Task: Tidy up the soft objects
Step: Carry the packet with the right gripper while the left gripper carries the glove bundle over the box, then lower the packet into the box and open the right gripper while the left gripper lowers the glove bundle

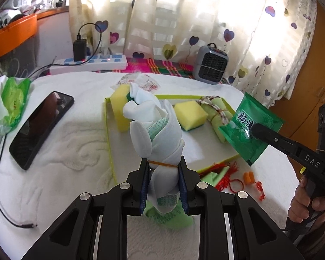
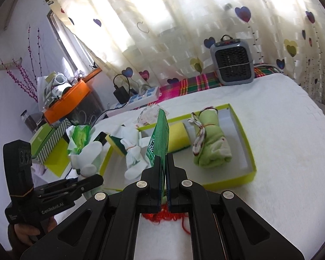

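My left gripper (image 1: 164, 169) is shut on a white and green sock bundle (image 1: 158, 130) tied with a rubber band, held above the near left side of a yellow-green tray (image 1: 109, 143). My right gripper (image 2: 164, 162) is shut on a green sachet (image 2: 160, 138), seen edge-on, above the tray's near edge (image 2: 227, 181); it also shows in the left wrist view (image 1: 249, 127). In the tray lie a yellow sponge (image 1: 190, 113), a rolled green cloth (image 2: 210, 149), a second sponge (image 1: 120, 108) and another white sock bundle (image 2: 134, 151).
A black phone (image 1: 41, 125) and a green tissue pack (image 1: 10, 104) lie left of the tray. Red tassel cord (image 1: 227, 177) and orange earplugs (image 1: 249, 176) lie near the tray's near edge. A power strip (image 1: 88, 64) and small heater (image 1: 211, 65) stand at the back.
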`<state>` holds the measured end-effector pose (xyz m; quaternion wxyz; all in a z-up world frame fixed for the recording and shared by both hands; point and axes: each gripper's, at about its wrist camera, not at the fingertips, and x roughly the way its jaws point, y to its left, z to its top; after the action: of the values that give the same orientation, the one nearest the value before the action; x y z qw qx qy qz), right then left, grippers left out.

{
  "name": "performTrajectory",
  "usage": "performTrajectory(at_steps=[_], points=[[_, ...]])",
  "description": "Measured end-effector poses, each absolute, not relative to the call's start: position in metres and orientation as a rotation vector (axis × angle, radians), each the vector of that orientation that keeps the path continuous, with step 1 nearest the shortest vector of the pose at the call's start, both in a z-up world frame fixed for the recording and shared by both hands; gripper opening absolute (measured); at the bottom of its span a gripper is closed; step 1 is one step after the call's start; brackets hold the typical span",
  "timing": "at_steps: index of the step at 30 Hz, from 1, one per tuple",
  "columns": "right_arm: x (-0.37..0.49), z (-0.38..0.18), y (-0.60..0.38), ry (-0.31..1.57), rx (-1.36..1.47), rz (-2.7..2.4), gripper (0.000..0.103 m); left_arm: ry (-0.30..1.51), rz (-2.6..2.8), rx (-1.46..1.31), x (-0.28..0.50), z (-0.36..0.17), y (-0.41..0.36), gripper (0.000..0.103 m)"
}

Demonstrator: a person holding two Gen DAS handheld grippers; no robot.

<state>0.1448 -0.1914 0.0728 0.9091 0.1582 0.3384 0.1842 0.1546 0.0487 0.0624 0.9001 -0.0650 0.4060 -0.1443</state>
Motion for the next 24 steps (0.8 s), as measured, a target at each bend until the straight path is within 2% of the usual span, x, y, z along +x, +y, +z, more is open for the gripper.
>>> performTrajectory(at_steps=[24], points=[[0.205, 0.036, -0.178, 0.829, 0.277, 0.406, 0.003, 0.874, -0.261, -0.087, 0.19, 0.042, 0.035, 0.023]])
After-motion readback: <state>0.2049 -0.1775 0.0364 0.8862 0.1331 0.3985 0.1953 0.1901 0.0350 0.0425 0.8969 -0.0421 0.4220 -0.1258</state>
